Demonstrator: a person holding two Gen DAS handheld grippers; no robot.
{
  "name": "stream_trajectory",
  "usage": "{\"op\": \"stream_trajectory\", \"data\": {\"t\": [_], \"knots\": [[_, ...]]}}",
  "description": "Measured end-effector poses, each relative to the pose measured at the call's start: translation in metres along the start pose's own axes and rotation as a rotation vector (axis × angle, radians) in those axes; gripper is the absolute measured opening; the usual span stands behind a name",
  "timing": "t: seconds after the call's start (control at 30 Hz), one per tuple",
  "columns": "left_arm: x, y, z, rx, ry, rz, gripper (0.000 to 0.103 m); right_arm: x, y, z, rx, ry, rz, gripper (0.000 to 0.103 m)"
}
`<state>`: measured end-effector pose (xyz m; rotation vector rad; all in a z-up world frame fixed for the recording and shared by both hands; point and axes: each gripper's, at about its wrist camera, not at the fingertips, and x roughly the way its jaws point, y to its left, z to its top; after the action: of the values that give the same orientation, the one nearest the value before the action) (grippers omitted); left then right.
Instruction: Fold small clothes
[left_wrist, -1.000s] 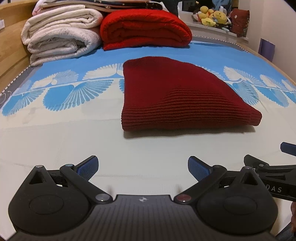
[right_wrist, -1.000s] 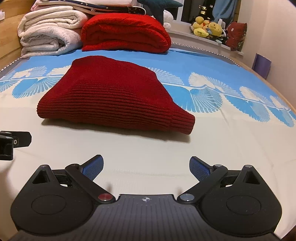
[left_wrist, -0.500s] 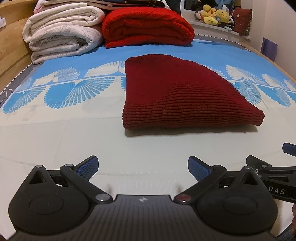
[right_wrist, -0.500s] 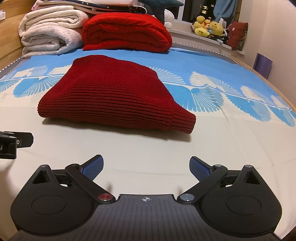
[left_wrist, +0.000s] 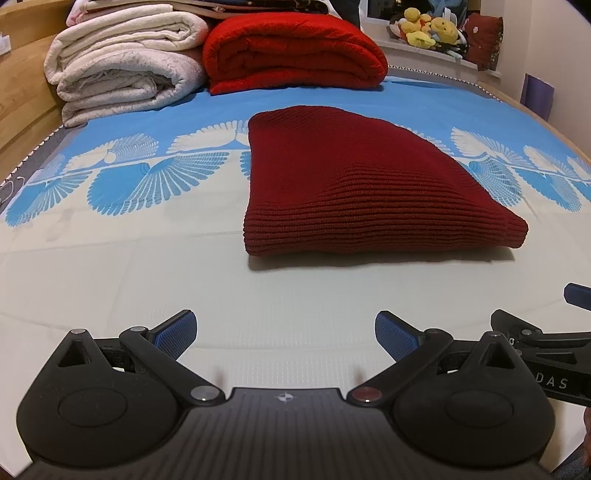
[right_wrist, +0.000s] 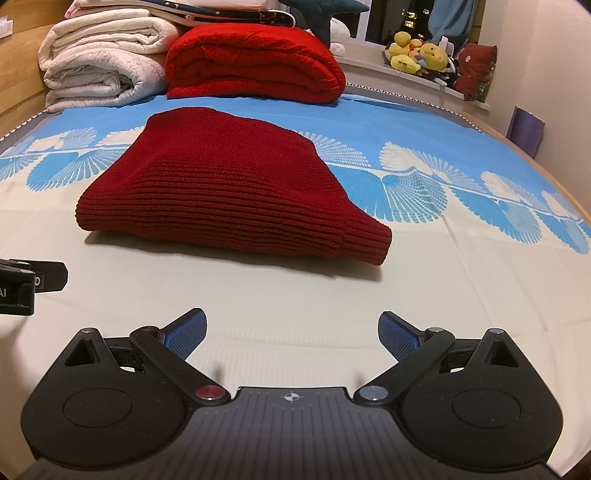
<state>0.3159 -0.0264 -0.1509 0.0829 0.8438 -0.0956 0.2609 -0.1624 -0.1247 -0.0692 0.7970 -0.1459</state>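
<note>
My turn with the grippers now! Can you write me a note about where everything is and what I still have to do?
Left hand-held gripper: open, empty, low over the cream part of the bedsheet.
Right hand-held gripper: open, empty, beside the left one.
Dark red knit sweater: lies folded on the bed ahead of both grippers, neither touching it.
Done: the sweater looks folded.
Left: maybe neaten its slanted right edge; no other unfolded clothes are in view.

the folded sweater (left_wrist: 354, 192) lies on the bed (left_wrist: 110, 280), ahead of both grippers and apart from them, with two folded blankets (left_wrist: 291, 51) side by side behind it.
</note>
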Motion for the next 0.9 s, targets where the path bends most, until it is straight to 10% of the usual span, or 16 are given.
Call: {"op": "stream_trajectory", "data": {"t": [0.9], "knots": [[0.0025, -0.0038, -0.0022, 0.023, 0.003, 0.015, 0.103, -0.0013, 0.0002, -0.0003, 0.008, -0.006, 0.021, 0.099]]}}
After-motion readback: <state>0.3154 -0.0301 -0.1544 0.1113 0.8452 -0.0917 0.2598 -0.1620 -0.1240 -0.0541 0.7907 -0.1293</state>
